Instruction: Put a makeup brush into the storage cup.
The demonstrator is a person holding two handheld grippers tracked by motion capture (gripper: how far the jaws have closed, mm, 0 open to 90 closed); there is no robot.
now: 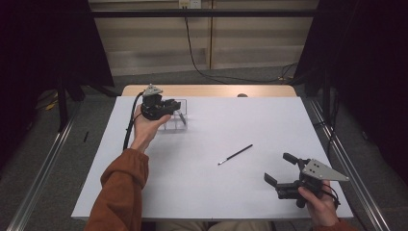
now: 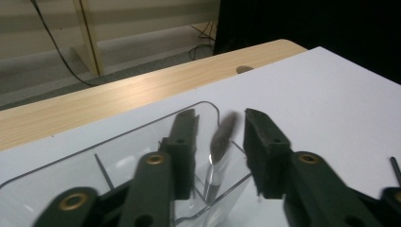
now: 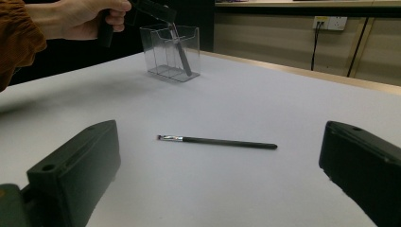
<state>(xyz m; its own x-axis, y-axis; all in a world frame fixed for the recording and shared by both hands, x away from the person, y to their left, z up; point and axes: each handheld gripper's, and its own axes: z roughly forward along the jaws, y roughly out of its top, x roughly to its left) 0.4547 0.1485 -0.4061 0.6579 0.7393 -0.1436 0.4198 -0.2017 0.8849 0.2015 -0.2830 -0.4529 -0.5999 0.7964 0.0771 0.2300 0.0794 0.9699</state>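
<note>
Two brushes are on your table. One brush (image 2: 222,137) stands tilted inside the clear box (image 1: 179,124) at the far left, bristles up. Your left gripper (image 2: 220,130) is above this box; its jaws are a little apart on both sides of the bristles and do not press them. The second brush (image 3: 217,141) lies flat on the white table (image 1: 216,192), near the middle. Your right gripper (image 1: 280,169) rests near the front right corner, jaws spread wide, with nothing between them, facing this lying brush.
</note>
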